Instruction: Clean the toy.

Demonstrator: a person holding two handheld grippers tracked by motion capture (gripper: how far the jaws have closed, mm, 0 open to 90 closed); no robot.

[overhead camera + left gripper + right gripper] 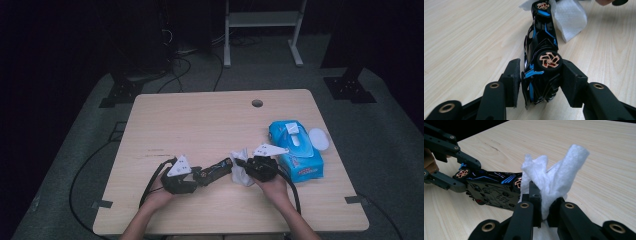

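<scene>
Near the front edge of the worktop [200, 125], your left gripper [196, 176] holds the black toy car [541, 53] with blue stripes and copper wheels. Its fingers [511, 77] flank the car's rear end; the right one touches the wheel, the left one looks just off the body, so the hold looks slack and can't be called clenched. Your right gripper [544, 207] has its fingers clenched on a crumpled white wet wipe [554, 177], pressed against the car's far end. Car lies on its side, between both hands. Blue wet-wipe pack [295, 150] sits just right of your right hand, lid flipped open.
</scene>
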